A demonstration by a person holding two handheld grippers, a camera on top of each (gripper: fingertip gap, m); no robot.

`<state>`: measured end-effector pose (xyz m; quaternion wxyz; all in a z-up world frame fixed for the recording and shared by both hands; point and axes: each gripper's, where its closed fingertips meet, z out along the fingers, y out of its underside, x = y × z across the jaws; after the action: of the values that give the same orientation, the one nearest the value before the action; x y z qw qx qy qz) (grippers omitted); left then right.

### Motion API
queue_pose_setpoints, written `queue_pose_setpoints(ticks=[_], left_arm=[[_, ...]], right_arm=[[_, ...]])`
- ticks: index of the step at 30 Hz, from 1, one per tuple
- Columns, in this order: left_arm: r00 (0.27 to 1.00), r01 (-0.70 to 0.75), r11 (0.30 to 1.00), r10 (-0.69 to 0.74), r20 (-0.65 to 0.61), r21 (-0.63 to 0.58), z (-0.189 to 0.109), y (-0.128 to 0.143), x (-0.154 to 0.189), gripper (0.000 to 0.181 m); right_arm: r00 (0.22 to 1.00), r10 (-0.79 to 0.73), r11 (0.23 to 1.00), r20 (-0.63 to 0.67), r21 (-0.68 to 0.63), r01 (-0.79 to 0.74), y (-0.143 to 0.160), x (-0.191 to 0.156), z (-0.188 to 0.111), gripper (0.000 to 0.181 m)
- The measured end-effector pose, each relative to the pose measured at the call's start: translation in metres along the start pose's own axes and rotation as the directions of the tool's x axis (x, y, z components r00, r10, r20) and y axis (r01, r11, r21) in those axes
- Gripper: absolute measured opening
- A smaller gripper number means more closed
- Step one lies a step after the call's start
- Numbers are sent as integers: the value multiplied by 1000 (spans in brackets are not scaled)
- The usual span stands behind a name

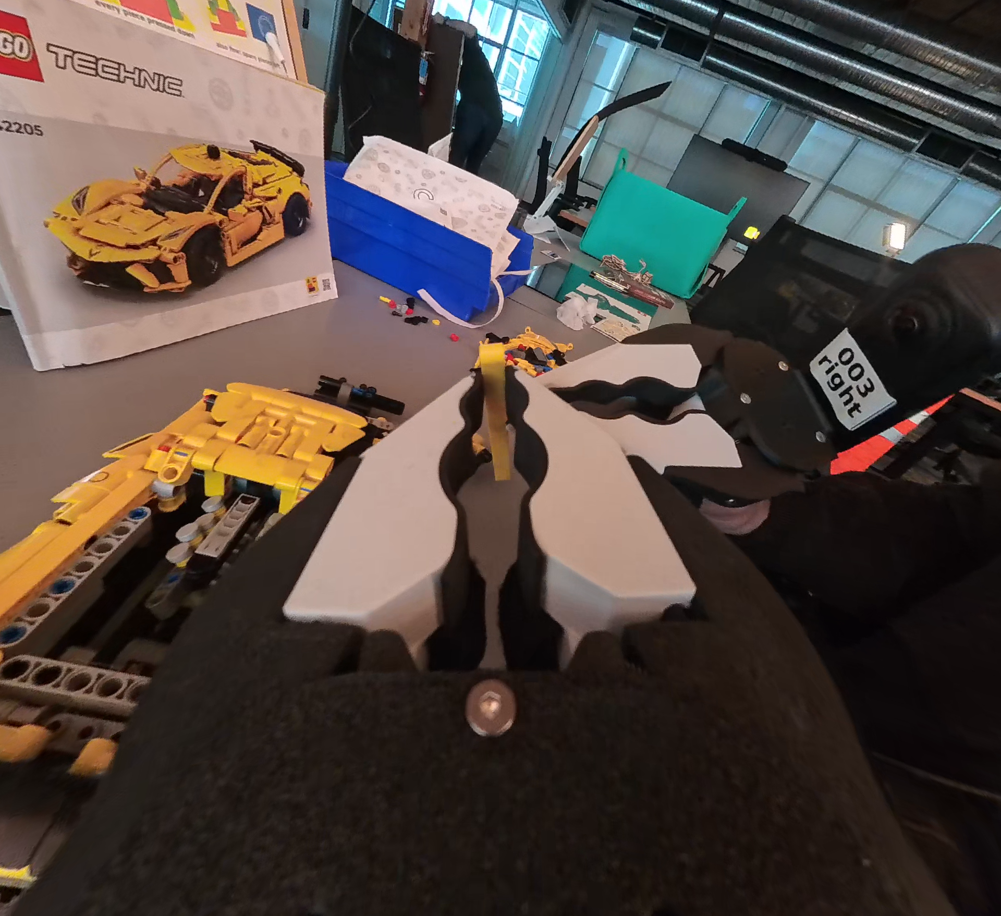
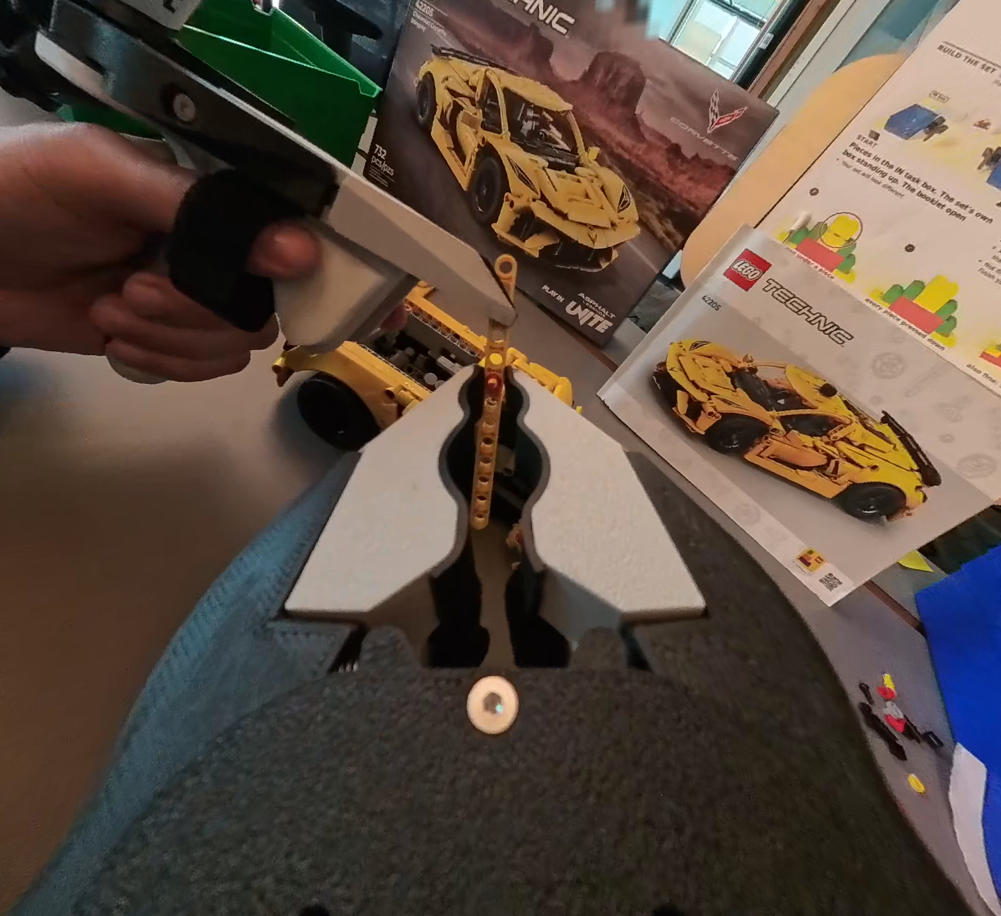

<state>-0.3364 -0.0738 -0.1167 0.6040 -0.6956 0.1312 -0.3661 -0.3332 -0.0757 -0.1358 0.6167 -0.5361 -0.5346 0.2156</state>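
Observation:
My left gripper [image 1: 495,381] is shut on a thin yellow beam [image 1: 497,419] that stands upright between its pads. My right gripper [image 2: 490,372] is shut on a long yellow holed beam [image 2: 483,456] with a red pin near the fingertips. In the right wrist view the left gripper [image 2: 501,316], held by a hand [image 2: 81,240], pinches the upper part of that same beam. In the left wrist view the right gripper [image 1: 547,383] reaches in from the right, its tips against mine. A part-built yellow toy car [image 1: 216,456] lies on the grey table [image 1: 108,402] below; it also shows in the right wrist view [image 2: 379,381].
An instruction booklet [image 1: 162,218] [image 2: 785,402] and the set's box [image 2: 569,131] stand upright behind the car. A blue bin [image 1: 411,245] holds paper bags. Loose small parts [image 1: 411,310] [image 2: 894,722] and a yellow parts pile [image 1: 531,348] lie nearby. There is also a green bin [image 2: 271,61] and a teal bag [image 1: 650,234]. My two grippers' fingertips are within a few centimetres of each other.

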Motion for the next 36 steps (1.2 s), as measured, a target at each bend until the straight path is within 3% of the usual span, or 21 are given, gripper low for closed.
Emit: queue_pose_setpoints(ticks=[12, 23, 27, 32, 34, 36], left_arm=[[1000, -3, 1000, 4, 28, -16, 1, 3, -3, 7], [999, 13, 1000, -14, 39, 23, -5, -6, -9, 7], [1000, 10, 1000, -10, 21, 17, -4, -5, -6, 7], [994, 96, 995, -95, -58, 15, -6, -6, -2, 7], [975, 164, 986, -159, -158, 18, -10, -11, 6, 10], [952, 215, 976, -199, -233, 44, -15, -20, 12, 12]], right_arm=[[992, -120, 992, -46, -49, 118, 5, 0, 1, 2], [998, -52, 997, -20, -64, 51, 10, 0, 2, 0], [998, -59, 996, -38, -67, 57, 11, 2, 3, 15], [993, 92, 994, 74, -71, -87, 14, -3, 3, 6], [917, 312, 949, 248, -47, -310, 5, -11, -2, 7], [709, 536, 823, 458, -96, -560, -8, -20, -10, 6]])
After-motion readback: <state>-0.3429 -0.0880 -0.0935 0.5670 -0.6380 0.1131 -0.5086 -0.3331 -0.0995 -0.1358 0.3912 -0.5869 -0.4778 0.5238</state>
